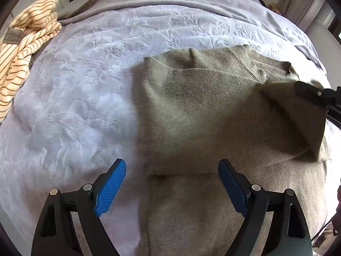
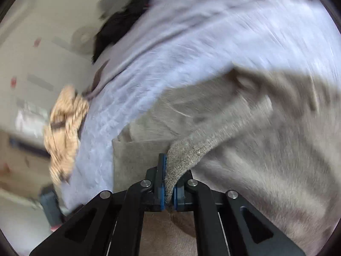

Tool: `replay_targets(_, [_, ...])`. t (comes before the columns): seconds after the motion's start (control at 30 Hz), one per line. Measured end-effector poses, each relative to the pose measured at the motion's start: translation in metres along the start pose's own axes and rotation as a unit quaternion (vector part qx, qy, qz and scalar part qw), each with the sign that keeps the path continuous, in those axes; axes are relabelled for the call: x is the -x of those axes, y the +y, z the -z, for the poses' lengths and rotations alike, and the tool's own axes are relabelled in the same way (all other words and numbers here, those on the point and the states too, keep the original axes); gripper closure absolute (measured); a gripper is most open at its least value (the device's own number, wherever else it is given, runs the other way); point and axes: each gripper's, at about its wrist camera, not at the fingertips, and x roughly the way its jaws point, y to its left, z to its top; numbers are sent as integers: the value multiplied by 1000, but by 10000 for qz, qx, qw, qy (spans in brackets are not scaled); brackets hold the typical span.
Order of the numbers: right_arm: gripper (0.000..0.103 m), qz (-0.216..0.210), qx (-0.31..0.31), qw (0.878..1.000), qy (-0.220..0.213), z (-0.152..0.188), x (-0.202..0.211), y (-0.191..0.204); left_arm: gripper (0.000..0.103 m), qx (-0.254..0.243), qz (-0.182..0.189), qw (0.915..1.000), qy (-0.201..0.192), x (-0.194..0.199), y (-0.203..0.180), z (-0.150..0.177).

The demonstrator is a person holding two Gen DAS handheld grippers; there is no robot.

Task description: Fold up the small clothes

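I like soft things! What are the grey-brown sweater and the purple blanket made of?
The sweater looks like soft knitted wool or a wool-like yarn: fuzzy matte surface, ribbed cuff pinched in the right hand-held gripper. The blanket looks like plush fleece, velvety with an embossed, slightly shiny pattern.

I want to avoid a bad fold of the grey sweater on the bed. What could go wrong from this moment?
1. The right gripper pinches only the ribbed cuff of the grey sweater; the knit may slip out or stretch.
2. The left gripper hovers open, holding nothing, so the body may drag and wrinkle on the fuzzy blanket.
3. The right wrist view is blurred; a fast move may land the sleeve crooked.
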Motion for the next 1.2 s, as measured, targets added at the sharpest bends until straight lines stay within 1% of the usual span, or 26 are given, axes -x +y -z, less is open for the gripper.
replay_targets(0.07, [97,223,844,9959,239,5,-13,33,14,36,-48,10000,11,-1,10,3])
replay_targets(0.13, [93,396,1411,9881,470,16,-27,49,14,120,-106,9999,47,-3,19,2])
replay_targets(0.17, [92,553,1765,9802,713,26,-42,60,14,158,-128,9998,51,0,20,6])
replay_targets(0.23, [90,867,2233,9645,1110,44,-66,71,14,253,-168,9995,48,2,30,8])
replay_targets(0.3, [77,1049,2519,9529,1326,59,-77,78,14,328,-181,9993,41,6,36,10])
replay_targets(0.33, [66,1044,2583,9513,1321,64,-75,81,14,375,-171,9991,24,8,39,9])
replay_targets(0.37, [60,971,2557,9529,1312,67,-70,81,14,392,-157,9991,3,11,40,10])
replay_targets(0.43, [60,722,2283,9627,1257,68,-53,77,14,386,-59,9992,-86,18,39,6])
replay_targets(0.47, [60,598,1956,9716,1190,67,-38,66,14,366,-23,9993,-113,19,38,3])
replay_targets(0.53, [60,535,1074,9882,953,67,-6,28,14,274,100,9994,-182,21,29,-6])
replay_targets(0.57, [60,544,643,9930,832,69,9,9,14,205,166,9994,-232,21,22,-12])
replay_targets(0.6, [60,579,10,9962,647,74,29,-21,14,163,199,9993,-257,21,17,-15])
replay_targets(0.63, [60,640,-538,9954,476,80,44,-47,14,87,250,9993,-279,18,8,-21])
replay_targets(0.7, [60,787,-1473,9858,169,95,73,-96,14,18,308,9991,-281,13,-4,-30])
replay_targets(0.73, [60,825,-1739,9813,92,100,81,-110,14,-38,352,9990,-274,8,-14,-36])
replay_targets(0.8, [60,731,-2590,9630,-128,116,99,-151,14,-134,364,9989,-261,1,-28,-41])
replay_targets(0.83, [60,648,-2813,9572,-196,120,101,-161,14,-213,322,9990,-229,-6,-36,-44])
replay_targets(0.87, [60,470,-3177,9465,-322,126,102,-177,14,-302,232,9991,-168,-13,-43,-44])
replay_targets(0.9, [63,312,-3384,9395,-422,129,102,-186,14,-355,159,9992,-109,-18,-48,-44])
replay_targets(0.93, [83,215,-3512,9346,-519,129,102,-193,14,-419,33,9991,-21,-25,-52,-42])
replay_targets(0.97, [96,166,-3559,9325,-599,127,103,-198,14,-457,-50,9989,31,-29,-54,-40])
replay_targets(1.0, [96,123,-3542,9328,-650,123,106,-198,14,-482,-120,9987,64,-33,-54,-37])
replay_targets(1.03, [97,111,-3439,9363,-700,119,109,-197,14,-510,-189,9985,101,-36,-53,-33])
replay_targets(1.1, [97,310,-3122,9474,-634,114,116,-195,14,-512,-139,9985,153,-41,-51,-27])
replay_targets(1.17, [96,604,-2808,9570,-396,113,113,-194,14,-514,-118,9984,179,-41,-50,-23])
replay_targets(1.2, [96,677,-2730,9593,-245,115,110,-196,14,-525,-131,9983,200,-39,-50,-22])
